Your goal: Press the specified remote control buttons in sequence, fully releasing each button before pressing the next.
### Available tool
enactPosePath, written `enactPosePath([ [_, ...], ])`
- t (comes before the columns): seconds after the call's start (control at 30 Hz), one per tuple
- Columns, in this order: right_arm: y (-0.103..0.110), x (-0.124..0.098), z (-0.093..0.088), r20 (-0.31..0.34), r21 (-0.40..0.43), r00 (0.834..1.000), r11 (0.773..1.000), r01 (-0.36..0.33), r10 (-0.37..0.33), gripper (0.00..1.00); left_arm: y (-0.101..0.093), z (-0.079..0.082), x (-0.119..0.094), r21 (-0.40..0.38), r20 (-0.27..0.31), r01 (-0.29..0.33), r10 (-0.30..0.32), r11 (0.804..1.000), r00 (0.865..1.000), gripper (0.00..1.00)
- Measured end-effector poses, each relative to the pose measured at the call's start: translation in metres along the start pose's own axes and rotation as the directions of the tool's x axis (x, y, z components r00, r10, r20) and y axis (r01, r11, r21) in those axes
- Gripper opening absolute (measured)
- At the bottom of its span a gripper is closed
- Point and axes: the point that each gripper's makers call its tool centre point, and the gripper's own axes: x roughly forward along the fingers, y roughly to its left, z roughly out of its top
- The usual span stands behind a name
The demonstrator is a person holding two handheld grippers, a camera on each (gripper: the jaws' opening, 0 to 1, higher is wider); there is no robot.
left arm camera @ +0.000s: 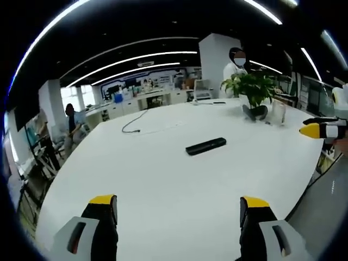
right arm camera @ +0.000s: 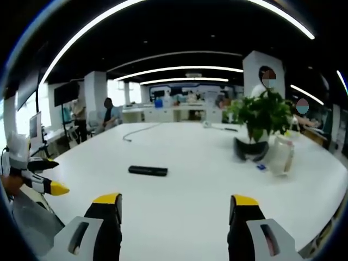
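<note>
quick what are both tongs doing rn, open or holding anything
Left tongs: open, holding nothing, above the white table, short of the black remote.
Right tongs: open, holding nothing, also short of the remote.

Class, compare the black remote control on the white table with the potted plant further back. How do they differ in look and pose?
The remote control is flat, black and slim, lying on the table; the potted plant stands upright, green and bushy, in a dark pot. The remote lies nearer the tools; the plant sits further back. Both rest on the same white table.
</note>
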Motion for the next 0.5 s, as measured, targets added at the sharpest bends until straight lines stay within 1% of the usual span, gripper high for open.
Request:
enactPosePath([
  [0.17, -0.001, 0.000, -0.001, -0.005, 0.003, 1.000, 1.000, 0.002, -0.002, 0.79, -0.002, 0.003, 0.016, 0.070, -0.032, 0.023, -0.021, 0.997, 0.999, 0.96],
  [0.23, -0.001, 0.001, -0.001, -0.006, 0.005, 1.000, 1.000, 0.003, -0.003, 0.79, -0.003, 0.004, 0.023, 0.084, -0.041, 0.041, -0.038, 0.996, 0.998, 0.96],
  [0.33, -0.001, 0.001, -0.002, -0.010, 0.005, 1.000, 1.000, 0.001, -0.001, 0.79, -0.004, 0.002, 0.033, 0.106, -0.078, 0.069, -0.061, 0.992, 0.995, 0.95],
  [0.5, -0.001, 0.001, -0.002, -0.014, 0.006, 1.000, 1.000, 0.002, -0.002, 0.78, -0.004, 0.007, 0.048, 0.132, -0.101, 0.103, -0.090, 0.986, 0.991, 0.92],
])
